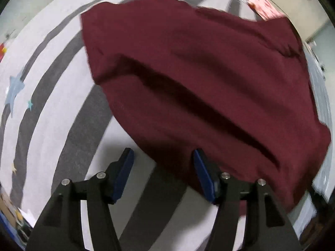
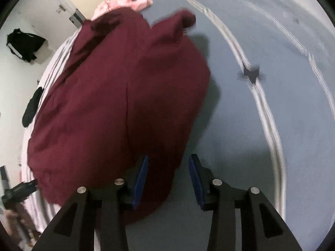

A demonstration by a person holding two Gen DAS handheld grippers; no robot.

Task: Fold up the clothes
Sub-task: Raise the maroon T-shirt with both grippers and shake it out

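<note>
My left gripper (image 1: 163,156) is spread wide with nothing between its blue pads (image 1: 123,175). It hangs over the striped bedcover (image 1: 52,96), at the near edge of the maroon garment (image 1: 199,79); the right-hand pad overlaps the cloth's hem in view, though I cannot tell if it touches.

My right gripper (image 2: 168,163) is likewise released and empty, its fingers apart. One pad sits over the garment's near corner, the other over the grey-blue part of the bedcover (image 2: 240,125).

The maroon garment (image 2: 117,108) lies loosely heaped on the bed, with deep creases across it. A pink cloth (image 2: 125,3) lies at its far end, touching it. A black item (image 2: 24,44) rests on the floor beyond the bed.
</note>
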